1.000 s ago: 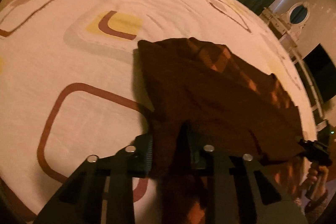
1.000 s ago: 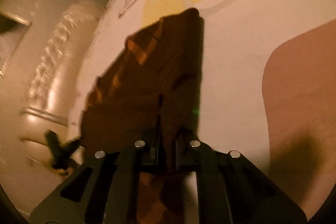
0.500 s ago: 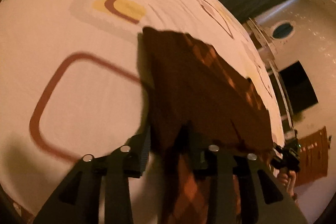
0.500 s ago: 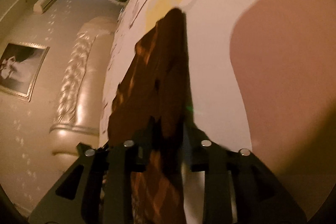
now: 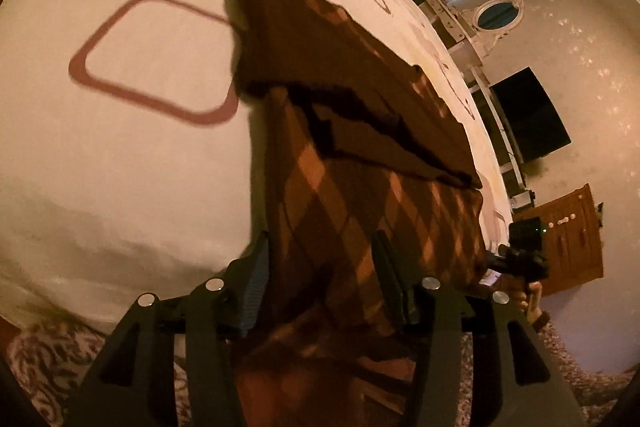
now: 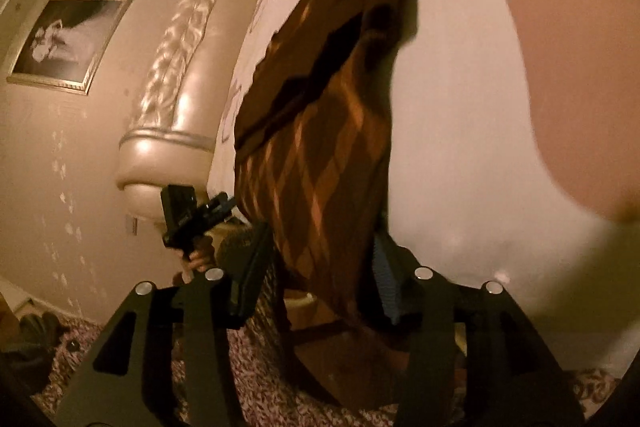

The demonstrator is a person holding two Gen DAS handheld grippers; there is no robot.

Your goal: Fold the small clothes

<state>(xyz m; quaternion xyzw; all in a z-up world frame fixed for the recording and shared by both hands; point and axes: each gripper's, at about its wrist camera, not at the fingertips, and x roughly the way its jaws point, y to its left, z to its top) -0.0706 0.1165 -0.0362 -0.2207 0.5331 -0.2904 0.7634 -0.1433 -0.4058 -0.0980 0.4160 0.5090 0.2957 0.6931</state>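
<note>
A brown garment with an orange diamond pattern (image 5: 360,163) lies on the bed, its near edge hanging over the bed's side. Its far part is folded over, plain dark side up. My left gripper (image 5: 320,279) has its jaws spread wide, with the garment's hanging edge passing loosely between them. My right gripper (image 6: 320,267) is also spread wide, the garment (image 6: 320,147) draped between its fingers. Each gripper shows in the other's view, the right one (image 5: 524,255) at the garment's right corner, the left one (image 6: 192,215) at its left.
The bed sheet (image 5: 120,155) is white with brown and yellow rounded squares. A padded headboard (image 6: 176,75) and a framed picture (image 6: 68,39) are on the left. A dark screen (image 5: 528,119), a wooden cabinet (image 5: 568,239) and patterned carpet (image 6: 260,367) are nearby.
Both grippers pulled back toward the bed's edge with the garment, then opened their jaws. The garment's near edge now hangs over the bed's side between the open fingers.
</note>
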